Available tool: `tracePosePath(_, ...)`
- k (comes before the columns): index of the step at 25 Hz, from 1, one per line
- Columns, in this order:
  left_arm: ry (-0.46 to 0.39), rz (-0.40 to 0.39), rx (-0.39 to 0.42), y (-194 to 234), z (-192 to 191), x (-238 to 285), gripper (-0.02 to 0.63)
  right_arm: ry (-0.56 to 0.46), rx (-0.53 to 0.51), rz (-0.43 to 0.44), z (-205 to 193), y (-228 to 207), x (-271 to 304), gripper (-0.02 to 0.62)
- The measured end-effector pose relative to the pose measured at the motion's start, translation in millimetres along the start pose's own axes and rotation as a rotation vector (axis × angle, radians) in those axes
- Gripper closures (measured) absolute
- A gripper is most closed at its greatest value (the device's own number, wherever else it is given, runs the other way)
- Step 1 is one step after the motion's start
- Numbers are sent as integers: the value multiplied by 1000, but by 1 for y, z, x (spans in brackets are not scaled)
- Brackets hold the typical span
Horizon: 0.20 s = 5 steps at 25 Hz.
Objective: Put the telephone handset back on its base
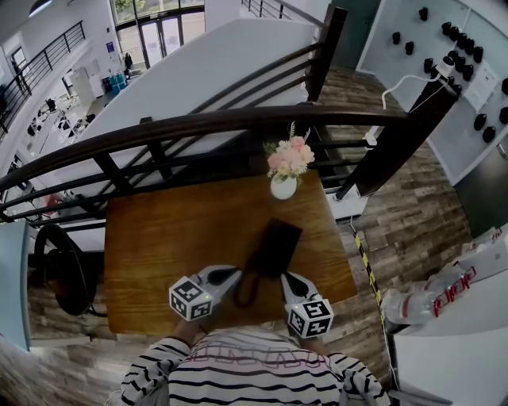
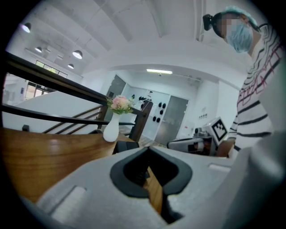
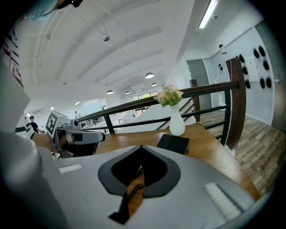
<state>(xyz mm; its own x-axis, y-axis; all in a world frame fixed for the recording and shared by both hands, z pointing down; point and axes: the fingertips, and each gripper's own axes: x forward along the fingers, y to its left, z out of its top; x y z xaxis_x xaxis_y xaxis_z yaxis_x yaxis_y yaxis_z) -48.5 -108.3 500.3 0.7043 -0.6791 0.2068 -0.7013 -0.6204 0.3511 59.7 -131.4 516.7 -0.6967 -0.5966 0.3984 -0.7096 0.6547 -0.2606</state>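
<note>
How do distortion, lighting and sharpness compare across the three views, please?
Head view: strong fisheye bows the railing into an arc; the table is evenly lit, the black telephone nearly featureless. Left gripper view: dark round vignette, the left gripper soft up close, the vase sharper. Right gripper view: a ceiling strip light glares, and the right gripper is soft too.

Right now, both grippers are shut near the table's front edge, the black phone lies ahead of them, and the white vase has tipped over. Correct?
Not quite: the white vase has not tipped over. It stands upright at the far edge of the table, as the head view shows. The rest holds.
</note>
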Motion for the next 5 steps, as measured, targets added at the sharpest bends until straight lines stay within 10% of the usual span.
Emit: tracePosePath(5,-2,-3,-8,2,-3,1,603,1,2,-5,-1,-2,2,595)
